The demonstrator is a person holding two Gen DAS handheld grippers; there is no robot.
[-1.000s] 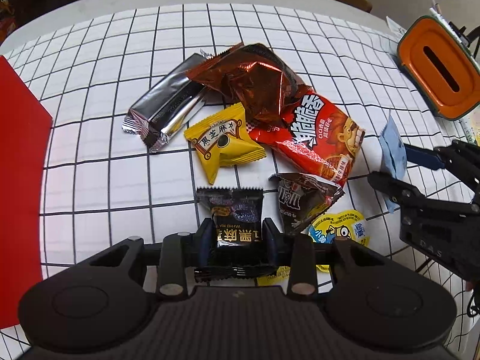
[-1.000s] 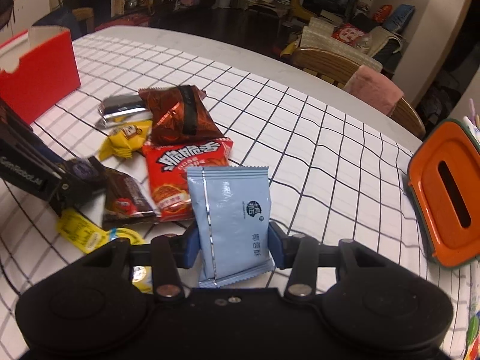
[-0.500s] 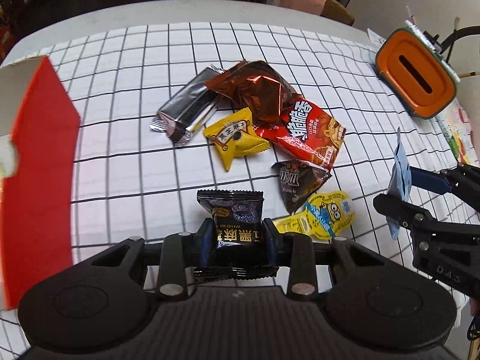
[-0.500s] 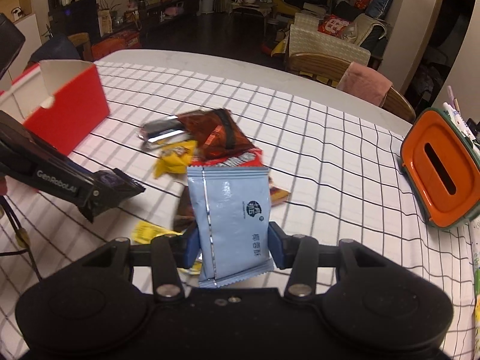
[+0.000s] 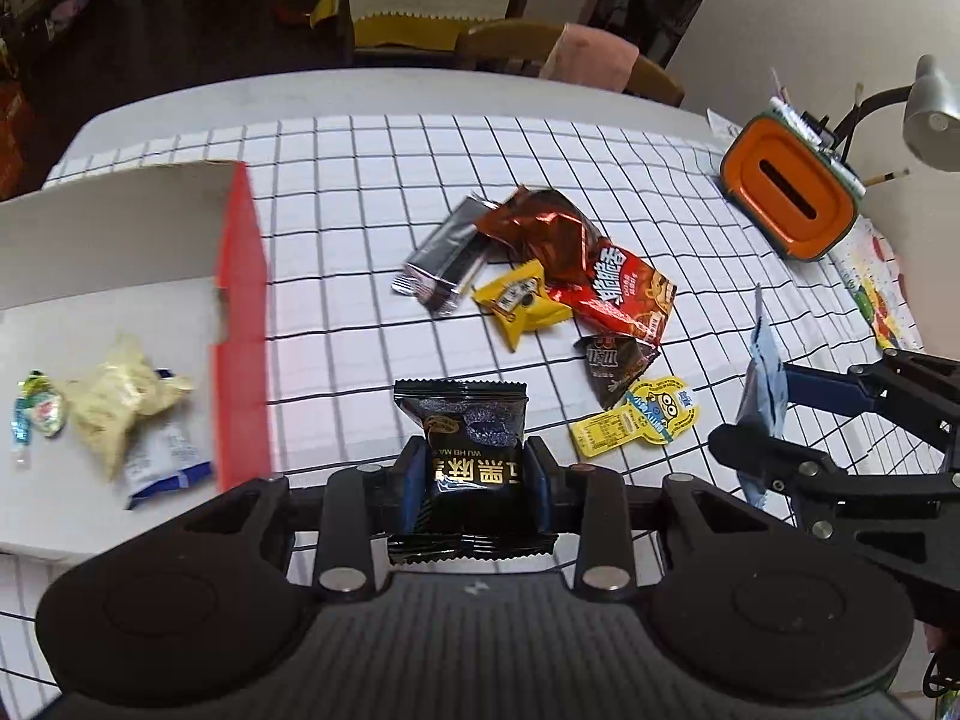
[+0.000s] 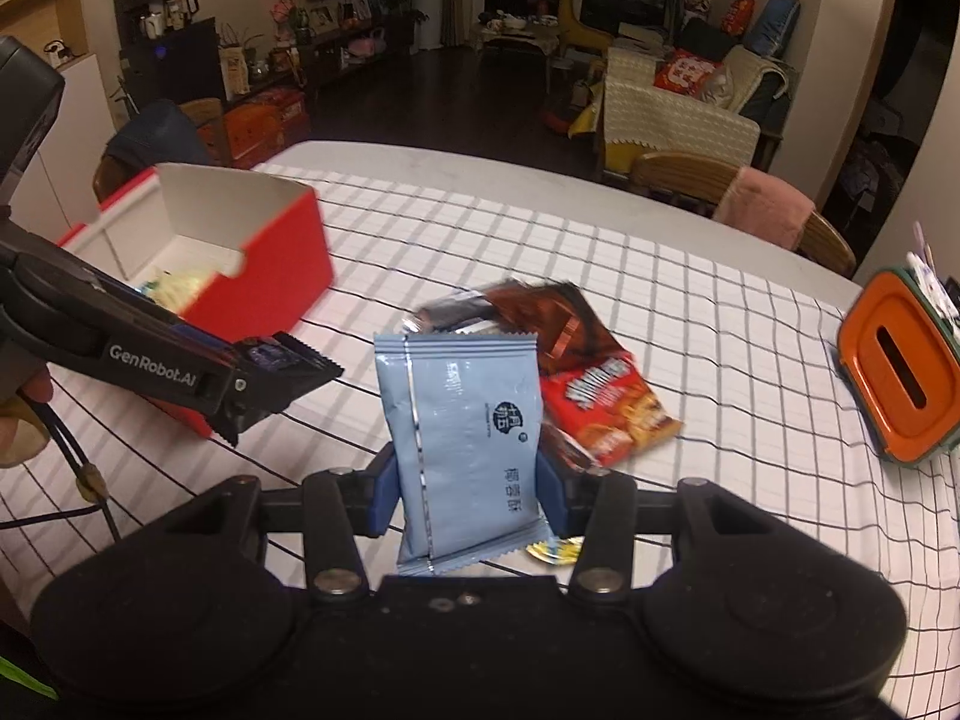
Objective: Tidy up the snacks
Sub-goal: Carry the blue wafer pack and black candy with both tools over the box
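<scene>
My left gripper (image 5: 472, 483) is shut on a small black snack packet (image 5: 465, 438) with gold lettering, lifted above the checked tablecloth. My right gripper (image 6: 468, 492) is shut on a pale blue sachet (image 6: 465, 438), held upright in the air. An open red box (image 5: 237, 324) with a white inside lies at the left, holding a pale yellow bag (image 5: 117, 405) and two small packets. A heap of snacks remains mid-table: a silver bar (image 5: 441, 264), a brown foil bag (image 5: 543, 228), a red packet (image 5: 624, 294), a yellow packet (image 5: 522, 303), a dark triangular packet (image 5: 612, 366) and a yellow minion pouch (image 5: 636, 423).
An orange tissue-box holder (image 5: 789, 210) stands at the table's far right with pens behind it. A grey lamp head (image 5: 933, 114) hangs over that corner. Chairs, one with a pink cloth (image 6: 765, 207), line the far table edge. A hand (image 6: 18, 414) grips the left tool.
Both grippers have risen and drawn back from the snack heap with their packets. The red box's white inside and its contents have come into the left wrist view.
</scene>
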